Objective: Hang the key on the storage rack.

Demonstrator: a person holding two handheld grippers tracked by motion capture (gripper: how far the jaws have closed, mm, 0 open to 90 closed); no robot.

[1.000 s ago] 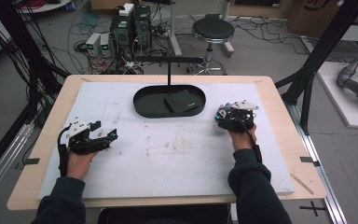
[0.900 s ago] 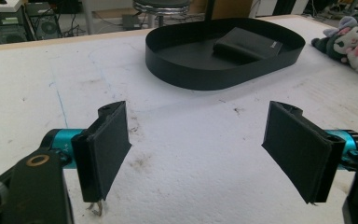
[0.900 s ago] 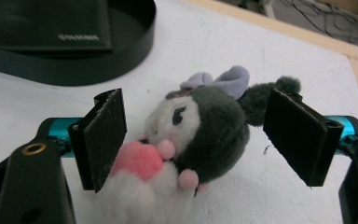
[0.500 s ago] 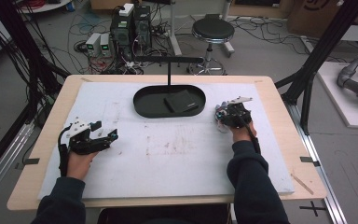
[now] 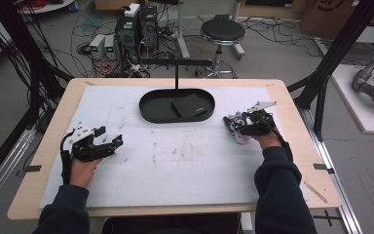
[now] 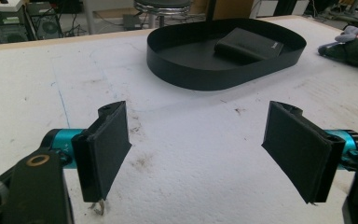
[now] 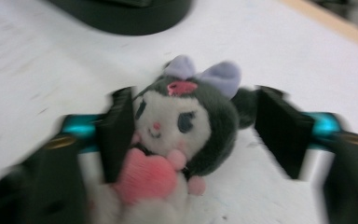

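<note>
A small plush toy [image 7: 182,126] with a dark hood, lilac ears and a pink heart lies on the white mat at the right. My right gripper [image 7: 195,98] is open around it: one jaw touches the plush's side, the other stands a little apart. In the high view the plush [image 5: 242,137] lies under my right gripper [image 5: 237,126]. My left gripper [image 6: 196,121] is open and holds nothing, low over the mat at the left [image 5: 111,137]. The plush [image 6: 349,46] shows far off in the left gripper view.
A black oval tray [image 5: 148,109] sits at the mat's far middle with a flat black case [image 5: 191,105] in it; its wall [image 6: 191,74] faces the left gripper. A black T-shaped stand [image 5: 177,62] rises behind it. The table edge lies close on the right.
The right gripper has shifted slightly over the plush, and its view is blurred by motion. The left gripper has stayed where it was.
</note>
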